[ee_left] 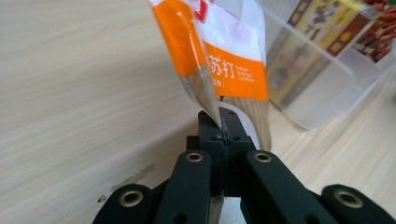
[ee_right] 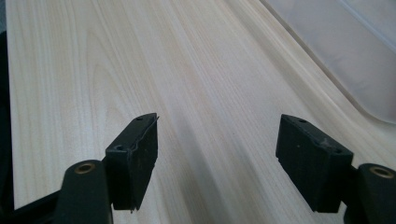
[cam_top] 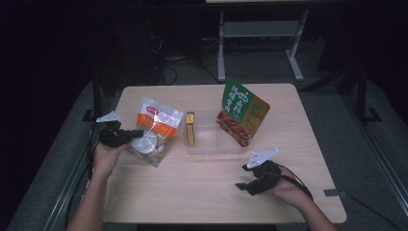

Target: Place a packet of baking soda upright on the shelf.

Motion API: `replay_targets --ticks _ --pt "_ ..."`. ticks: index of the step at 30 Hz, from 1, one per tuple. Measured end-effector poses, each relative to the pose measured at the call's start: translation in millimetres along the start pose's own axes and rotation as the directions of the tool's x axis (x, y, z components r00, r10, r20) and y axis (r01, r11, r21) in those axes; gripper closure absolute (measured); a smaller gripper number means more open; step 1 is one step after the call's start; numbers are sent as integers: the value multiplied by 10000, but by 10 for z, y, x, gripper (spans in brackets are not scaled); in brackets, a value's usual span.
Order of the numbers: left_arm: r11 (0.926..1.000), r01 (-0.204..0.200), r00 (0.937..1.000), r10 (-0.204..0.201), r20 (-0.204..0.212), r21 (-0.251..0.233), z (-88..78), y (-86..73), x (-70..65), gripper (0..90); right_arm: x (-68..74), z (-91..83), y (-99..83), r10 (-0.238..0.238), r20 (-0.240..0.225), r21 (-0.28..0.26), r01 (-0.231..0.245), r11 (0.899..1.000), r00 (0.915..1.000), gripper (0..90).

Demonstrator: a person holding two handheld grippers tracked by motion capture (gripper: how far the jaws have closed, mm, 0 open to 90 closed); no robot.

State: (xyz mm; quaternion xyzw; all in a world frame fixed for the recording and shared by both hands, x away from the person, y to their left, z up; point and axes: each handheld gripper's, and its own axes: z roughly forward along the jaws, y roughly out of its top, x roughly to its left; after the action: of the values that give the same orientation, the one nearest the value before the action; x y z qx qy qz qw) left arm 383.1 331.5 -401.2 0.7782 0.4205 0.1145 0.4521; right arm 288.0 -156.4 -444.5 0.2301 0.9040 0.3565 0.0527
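An orange-and-white snack bag with a clear window is lifted at the left of the table, tilted. My left gripper is shut on its near corner; in the left gripper view the jaws pinch the bag's sealed edge, and the bag hangs up and away from them. My right gripper rests low at the front right of the table, open, with nothing but bare wood between its pads. A clear plastic bin stands mid-table holding a yellow-brown box and a green-and-red packet.
The wooden table has bare room in front of the bin. The bin's pale wall lies ahead of the right gripper. Beyond the table are dark floor, cables and a grey metal frame.
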Motion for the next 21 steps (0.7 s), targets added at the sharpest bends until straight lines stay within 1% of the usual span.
replay_targets --ticks 3,4,5,8,13,14,15,16,19,21 --pt "9998 -145 9999 146 32 -169 -112 38 -54 899 -12 -20 -12 5 17 -89 -5 10000 10000 291" --pt "9994 -266 9996 266 -32 -206 -148 53 -73 899 -16 -30 -15 39 26 -113 -38 9999 10000 291" --pt "9990 -308 9995 305 -74 -311 -180 62 -94 899 -21 -38 -18 58 41 -157 -58 9999 10000 291" --pt "9983 -437 9988 428 -235 -388 -280 83 -137 899 -29 -50 -18 145 51 -233 -144 9996 9999 291" --pt "9962 -453 9987 434 -280 -739 -465 97 -201 900 -24 -46 -16 61 40 -265 -59 9996 10000 291" --pt "9958 -502 9985 483 -269 -770 -504 102 -216 900 -23 -47 -17 68 36 -270 -67 9996 10000 291" --pt "9952 -459 9987 439 -247 -864 -538 107 -236 900 -22 -48 -19 81 38 -264 -80 9996 10000 292" --pt "9944 -558 9982 535 -280 -894 -579 112 -251 900 -24 -49 -21 62 46 -263 -61 9996 10000 291" --pt "9919 -588 9982 573 -167 -1124 -683 114 -314 900 -25 -53 -20 63 46 -317 -61 9995 10000 292" --pt "9908 -652 9979 652 -38 -1188 -748 112 -358 900 -16 -54 -12 112 -1 -346 -112 9993 9999 292"
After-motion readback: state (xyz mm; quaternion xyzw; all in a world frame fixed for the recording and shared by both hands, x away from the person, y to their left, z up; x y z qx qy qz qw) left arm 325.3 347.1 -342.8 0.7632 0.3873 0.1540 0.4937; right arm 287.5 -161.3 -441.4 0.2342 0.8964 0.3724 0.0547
